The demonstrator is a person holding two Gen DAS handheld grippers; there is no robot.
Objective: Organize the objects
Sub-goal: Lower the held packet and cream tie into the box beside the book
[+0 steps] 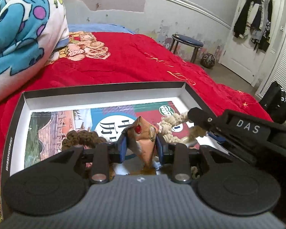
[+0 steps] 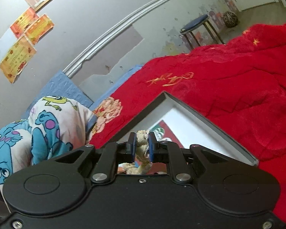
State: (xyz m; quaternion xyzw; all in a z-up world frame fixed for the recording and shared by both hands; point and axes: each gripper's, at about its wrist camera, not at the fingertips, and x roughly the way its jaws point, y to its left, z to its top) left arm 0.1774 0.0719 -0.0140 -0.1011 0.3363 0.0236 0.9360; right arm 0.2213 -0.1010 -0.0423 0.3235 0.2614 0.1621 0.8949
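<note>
An orange snack packet [image 1: 142, 133] sits low in the centre of the left wrist view, pinched between the blue pads of the left claw [image 1: 142, 145], which presses in on both its sides. To its right in the same view a cream knitted rope [image 1: 171, 123] lies twisted, and the right claw [image 1: 195, 114] reaches in from the right edge onto it. In the right wrist view the right claw [image 2: 141, 146] is pressed together on that cream rope [image 2: 142, 139], which hangs down between the pads. A brown knitted rope [image 1: 80, 137] lies left of the packet.

All three lie in or hang just over a shallow black-rimmed box [image 1: 104, 89] with white inner walls, its floor covered by a colourful printed sheet [image 1: 112, 114]. The box rests on a red bedspread [image 1: 133, 63]. A cartoon-print blanket [image 1: 22, 22] is bunched at the upper left of the frame. At the upper right stand a blue-topped stool [image 1: 186, 42], a ball [image 1: 208, 60] on the floor and a white door [image 1: 257, 34] hung with dark clothes.
</note>
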